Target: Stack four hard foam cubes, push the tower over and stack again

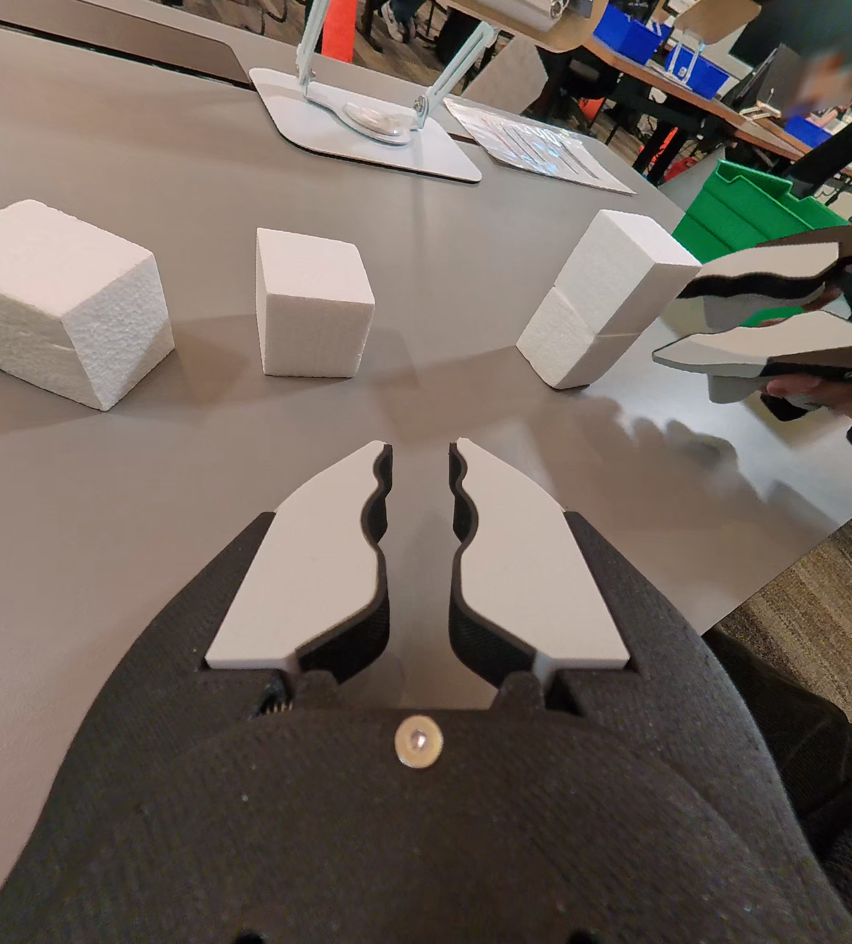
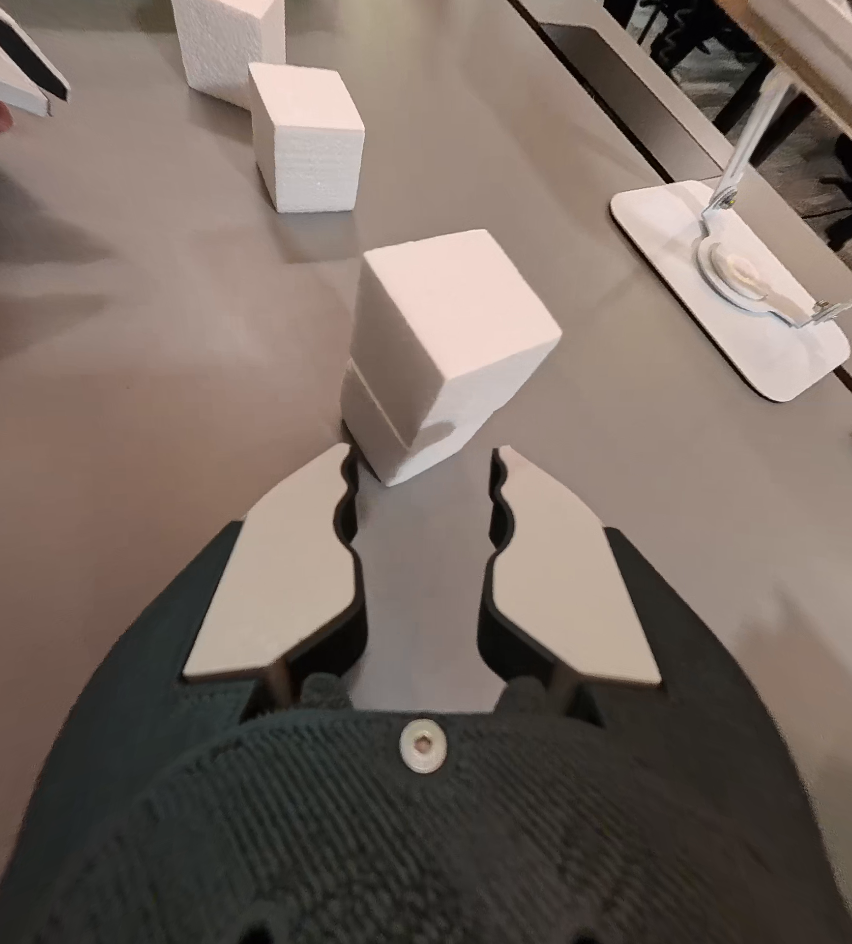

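Observation:
Several white foam blocks stand on a grey table (image 1: 107, 511). In the left wrist view there is a large block (image 1: 56, 301) at left, a cube (image 1: 311, 301) in the middle, and a stack of two blocks (image 1: 607, 301) at right. My left gripper (image 1: 421, 449) is open with a narrow gap and empty, low over the table short of the cube. My right gripper (image 2: 421, 454) is open and empty. Its fingertips sit just in front of the stack (image 2: 444, 347), whose top block is twisted on the lower one. It also shows at the stack's right in the left wrist view (image 1: 669, 327).
A white stand base (image 1: 362, 127) with a metal arm and a laminated sheet (image 1: 536, 143) lie at the table's far side. A green bin (image 1: 750, 209) sits past the right table edge, above carpet (image 1: 822, 587). The cube (image 2: 306, 138) and large block (image 2: 224, 41) lie beyond the stack. Tip to tip, the grippers are about 20 cm apart. Measured from the fingertips, the stack (image 2: 444, 347) is 4 cm or so from the right gripper and 20 cm from the left. The cube (image 1: 311, 301) lies some 8 cm from my left tips, 20 cm from my right tips. It is also in sight in the right wrist view (image 2: 256, 90).

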A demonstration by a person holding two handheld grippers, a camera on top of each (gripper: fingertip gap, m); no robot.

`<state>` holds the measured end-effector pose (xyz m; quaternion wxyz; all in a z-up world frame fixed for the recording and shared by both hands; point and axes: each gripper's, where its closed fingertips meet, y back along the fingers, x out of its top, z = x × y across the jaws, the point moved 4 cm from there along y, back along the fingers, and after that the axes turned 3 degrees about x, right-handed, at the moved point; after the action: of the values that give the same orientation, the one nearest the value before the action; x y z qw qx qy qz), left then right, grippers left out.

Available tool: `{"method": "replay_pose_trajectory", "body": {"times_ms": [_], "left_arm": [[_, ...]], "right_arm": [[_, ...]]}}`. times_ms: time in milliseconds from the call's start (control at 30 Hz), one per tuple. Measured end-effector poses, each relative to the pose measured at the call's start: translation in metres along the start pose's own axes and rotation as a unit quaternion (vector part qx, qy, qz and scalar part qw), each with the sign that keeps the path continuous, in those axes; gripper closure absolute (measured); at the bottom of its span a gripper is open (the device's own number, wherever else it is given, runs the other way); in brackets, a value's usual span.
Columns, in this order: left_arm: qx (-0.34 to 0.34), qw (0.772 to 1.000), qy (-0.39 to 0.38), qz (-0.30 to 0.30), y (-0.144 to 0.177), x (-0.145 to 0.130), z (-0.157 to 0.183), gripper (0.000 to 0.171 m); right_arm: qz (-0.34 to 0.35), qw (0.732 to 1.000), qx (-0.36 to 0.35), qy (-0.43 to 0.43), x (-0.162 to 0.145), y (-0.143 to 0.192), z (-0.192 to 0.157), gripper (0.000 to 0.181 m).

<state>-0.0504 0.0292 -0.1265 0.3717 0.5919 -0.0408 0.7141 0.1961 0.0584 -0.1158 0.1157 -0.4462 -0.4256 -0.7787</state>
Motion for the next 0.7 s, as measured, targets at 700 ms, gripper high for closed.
{"method": "replay_pose_trajectory", "body": {"times_ms": [700], "left_arm": [[0.0,1.0,0.0,-0.001,0.0,0.0,0.0,0.15]], "right_arm": [[0.048,0.997,0.013,-0.063,0.003,-0.001,0.006,0.137]]}}
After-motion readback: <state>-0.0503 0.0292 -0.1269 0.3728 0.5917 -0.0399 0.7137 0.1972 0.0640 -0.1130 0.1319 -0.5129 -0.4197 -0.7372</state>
